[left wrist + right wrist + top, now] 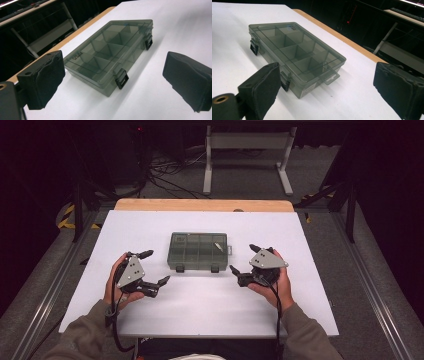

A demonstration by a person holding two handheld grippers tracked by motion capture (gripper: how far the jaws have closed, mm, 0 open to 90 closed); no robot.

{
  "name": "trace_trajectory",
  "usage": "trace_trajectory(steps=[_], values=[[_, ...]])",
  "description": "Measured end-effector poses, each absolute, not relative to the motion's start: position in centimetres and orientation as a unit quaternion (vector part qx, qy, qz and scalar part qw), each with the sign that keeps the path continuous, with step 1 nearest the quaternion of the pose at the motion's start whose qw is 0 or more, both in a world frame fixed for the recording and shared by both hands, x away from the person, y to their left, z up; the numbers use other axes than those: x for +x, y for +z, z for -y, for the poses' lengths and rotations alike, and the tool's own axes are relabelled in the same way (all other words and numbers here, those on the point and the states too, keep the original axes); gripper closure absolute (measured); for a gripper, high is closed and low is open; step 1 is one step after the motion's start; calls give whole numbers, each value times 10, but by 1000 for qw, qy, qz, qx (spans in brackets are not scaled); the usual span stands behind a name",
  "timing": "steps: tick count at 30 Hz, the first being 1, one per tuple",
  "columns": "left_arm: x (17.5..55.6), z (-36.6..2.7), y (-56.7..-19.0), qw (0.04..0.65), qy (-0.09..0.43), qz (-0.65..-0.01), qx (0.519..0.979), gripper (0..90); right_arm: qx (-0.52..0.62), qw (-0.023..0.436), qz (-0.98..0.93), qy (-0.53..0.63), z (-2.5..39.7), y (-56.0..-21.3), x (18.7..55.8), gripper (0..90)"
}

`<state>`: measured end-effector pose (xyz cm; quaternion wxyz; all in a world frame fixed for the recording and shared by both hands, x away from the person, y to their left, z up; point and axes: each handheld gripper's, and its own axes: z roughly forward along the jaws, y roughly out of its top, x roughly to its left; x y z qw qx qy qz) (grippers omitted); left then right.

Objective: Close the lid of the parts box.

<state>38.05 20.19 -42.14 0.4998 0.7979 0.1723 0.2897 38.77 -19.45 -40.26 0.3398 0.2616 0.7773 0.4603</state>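
Counter point(150, 310): white top with a wooden strip along the far edge.
Compartment box point(198, 251): smoky translucent plastic, lid closed, two black latches on the near side, hang tab on its right end, dividers visible inside; lies mid-counter between the claws.
Left claw point(154, 267): released, jaws wide apart, left of the box, not touching.
Right claw point(243, 262): released, jaws wide apart, right of the box, not touching.
Small pale item point(218, 245): inside the box's far-right compartment, too small to identify.

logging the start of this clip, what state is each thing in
organizer box: lid shut, lying flat on the table, held by nothing
two front latches: both snapped down
left gripper: jaws open, holding nothing, left of the box
right gripper: jaws open, holding nothing, right of the box
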Motion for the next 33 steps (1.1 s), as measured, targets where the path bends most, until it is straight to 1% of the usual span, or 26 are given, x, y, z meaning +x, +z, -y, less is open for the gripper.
trace_trajectory(steps=[19, 33], values=[[367, -214, -426, 498, 289, -167, 800, 42, 263, 347, -774, 460, 212, -407, 375, 78], [359, -230, -436, 490, 280, -181, 805, 37, 267, 355, -780, 441, 225, -417, 365, 69]])
